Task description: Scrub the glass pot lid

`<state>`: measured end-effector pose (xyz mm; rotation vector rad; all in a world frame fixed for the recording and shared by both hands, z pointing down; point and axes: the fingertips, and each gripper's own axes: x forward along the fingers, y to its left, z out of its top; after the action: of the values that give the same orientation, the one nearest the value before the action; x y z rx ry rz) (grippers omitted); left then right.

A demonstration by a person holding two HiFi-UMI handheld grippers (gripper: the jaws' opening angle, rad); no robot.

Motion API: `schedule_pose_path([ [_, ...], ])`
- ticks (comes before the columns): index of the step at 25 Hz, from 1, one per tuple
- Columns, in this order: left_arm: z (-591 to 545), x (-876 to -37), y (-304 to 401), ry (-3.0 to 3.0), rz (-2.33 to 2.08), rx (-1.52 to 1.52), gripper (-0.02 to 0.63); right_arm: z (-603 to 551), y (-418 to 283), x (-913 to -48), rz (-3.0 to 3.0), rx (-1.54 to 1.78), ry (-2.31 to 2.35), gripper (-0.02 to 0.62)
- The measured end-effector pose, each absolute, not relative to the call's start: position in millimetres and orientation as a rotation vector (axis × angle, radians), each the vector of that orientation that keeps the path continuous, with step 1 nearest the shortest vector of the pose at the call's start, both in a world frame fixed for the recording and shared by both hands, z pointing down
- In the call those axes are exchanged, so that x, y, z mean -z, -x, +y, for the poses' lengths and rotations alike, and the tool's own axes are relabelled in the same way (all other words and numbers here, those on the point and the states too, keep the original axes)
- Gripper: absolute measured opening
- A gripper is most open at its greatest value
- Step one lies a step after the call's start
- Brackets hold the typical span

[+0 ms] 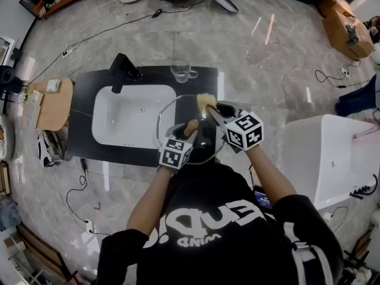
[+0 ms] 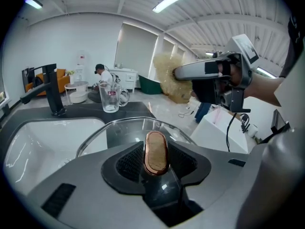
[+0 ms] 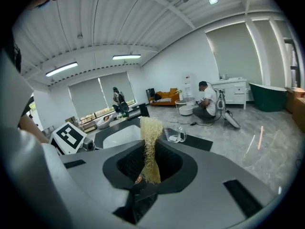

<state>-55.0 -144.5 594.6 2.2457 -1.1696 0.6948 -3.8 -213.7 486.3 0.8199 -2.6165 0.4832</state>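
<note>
As left claw (image 2: pixel 156 162) clamps lid knob (image 1: pixel 191 127), glass mug (image 2: pixel 111 98) stands beside sink (image 2: pixel 43 142).

Right of the sink (image 1: pixel 119 122), the left gripper (image 1: pixel 189 130) hides the lid's (image 1: pixel 178 110) near rim. The right gripper (image 1: pixel 215 108) swallows the scrubber's (image 1: pixel 203 100) base.

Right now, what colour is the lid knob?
Knob: wood brown, copper rim; clearest in left gripper view.

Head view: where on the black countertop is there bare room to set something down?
Bare: the white sink basin; the black countertop between the black faucet and the clear glass mug. Crowded: its right end, under the glass pot lid and yellow fibre scrubber.
</note>
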Motion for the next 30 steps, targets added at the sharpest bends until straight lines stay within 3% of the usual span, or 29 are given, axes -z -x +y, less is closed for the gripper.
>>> schedule_pose_path([
  [12,-142.2,-595.4,57.1,-2.223,-1.228,-0.644,0.167,-189.4,110.5,-553.9,-2.369,-0.352,-0.022,0.049],
  [30,-143.3,-596.7,55.1,-2.181,-1.305,-0.556,0.169,-165.3,133.4,-608.4,-2.100,-0.263,0.301,0.048],
])
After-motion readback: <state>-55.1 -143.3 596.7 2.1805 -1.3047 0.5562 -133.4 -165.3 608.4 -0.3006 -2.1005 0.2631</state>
